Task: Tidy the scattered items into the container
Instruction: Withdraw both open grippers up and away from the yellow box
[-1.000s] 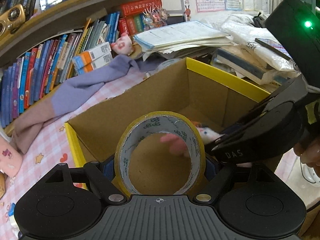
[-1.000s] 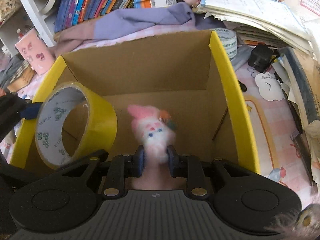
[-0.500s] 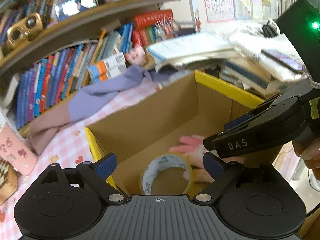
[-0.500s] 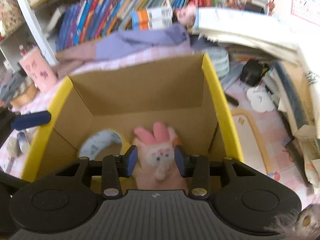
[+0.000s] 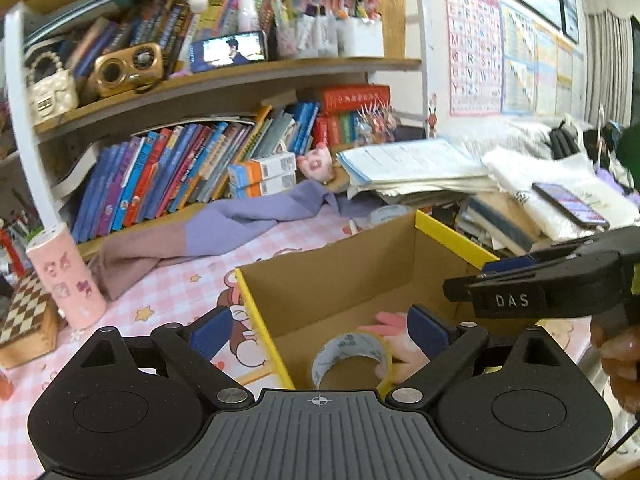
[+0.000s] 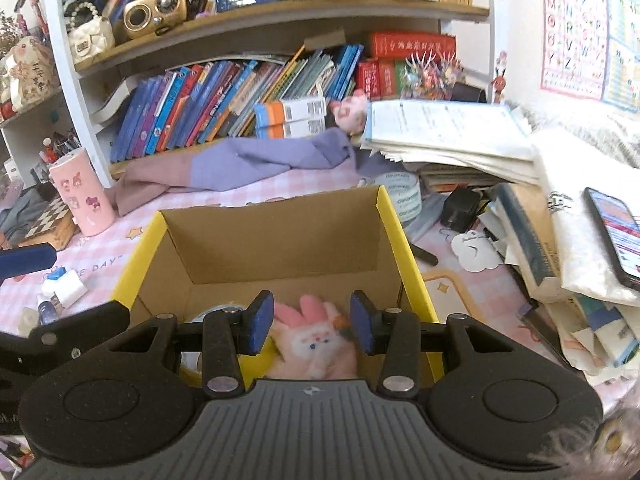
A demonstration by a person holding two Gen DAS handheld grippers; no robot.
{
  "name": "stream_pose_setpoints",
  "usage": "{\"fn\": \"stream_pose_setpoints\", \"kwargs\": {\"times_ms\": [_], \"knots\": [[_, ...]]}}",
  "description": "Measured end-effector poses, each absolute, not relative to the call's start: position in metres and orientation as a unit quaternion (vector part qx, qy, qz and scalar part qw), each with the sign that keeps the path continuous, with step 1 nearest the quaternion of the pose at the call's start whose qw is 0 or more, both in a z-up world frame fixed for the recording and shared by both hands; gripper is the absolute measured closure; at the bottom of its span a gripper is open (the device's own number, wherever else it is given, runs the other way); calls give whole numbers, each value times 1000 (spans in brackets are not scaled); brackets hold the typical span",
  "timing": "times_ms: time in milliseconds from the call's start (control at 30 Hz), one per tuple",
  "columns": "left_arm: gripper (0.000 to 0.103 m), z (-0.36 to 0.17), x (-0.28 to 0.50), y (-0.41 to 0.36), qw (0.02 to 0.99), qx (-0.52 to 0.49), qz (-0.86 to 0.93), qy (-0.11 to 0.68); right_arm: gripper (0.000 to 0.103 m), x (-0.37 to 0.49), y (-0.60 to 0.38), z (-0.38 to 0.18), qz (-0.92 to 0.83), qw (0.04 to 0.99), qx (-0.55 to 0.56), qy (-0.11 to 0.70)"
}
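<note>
Currently 2 grippers above cardboard box (image 6: 276, 240) with yellow rim. Left gripper (image 5: 318, 330) spread wide, holding nothing. Right gripper (image 6: 312, 322) also parted, empty. Yellow tape roll (image 5: 350, 360) and pink plush bunny (image 6: 314, 340) lie on box floor, touching. Judgement: both items released; lift straight up, clear rim, then go for small items (image 6: 64, 286) on pink tablecloth (image 5: 176, 292) left of box.
</note>
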State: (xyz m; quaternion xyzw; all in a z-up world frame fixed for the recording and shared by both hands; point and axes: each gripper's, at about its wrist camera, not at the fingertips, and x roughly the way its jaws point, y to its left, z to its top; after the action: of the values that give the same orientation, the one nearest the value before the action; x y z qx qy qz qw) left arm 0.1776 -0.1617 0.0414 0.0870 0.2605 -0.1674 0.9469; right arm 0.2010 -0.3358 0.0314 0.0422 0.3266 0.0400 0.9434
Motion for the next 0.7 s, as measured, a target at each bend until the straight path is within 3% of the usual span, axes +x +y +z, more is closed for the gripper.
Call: {"fn": "stream_pose_setpoints", "kwargs": {"times_ms": [700], "knots": [[7,26,96,-112,933,67,-214,280,61,97,-284,25,-13,939,41,341]]}}
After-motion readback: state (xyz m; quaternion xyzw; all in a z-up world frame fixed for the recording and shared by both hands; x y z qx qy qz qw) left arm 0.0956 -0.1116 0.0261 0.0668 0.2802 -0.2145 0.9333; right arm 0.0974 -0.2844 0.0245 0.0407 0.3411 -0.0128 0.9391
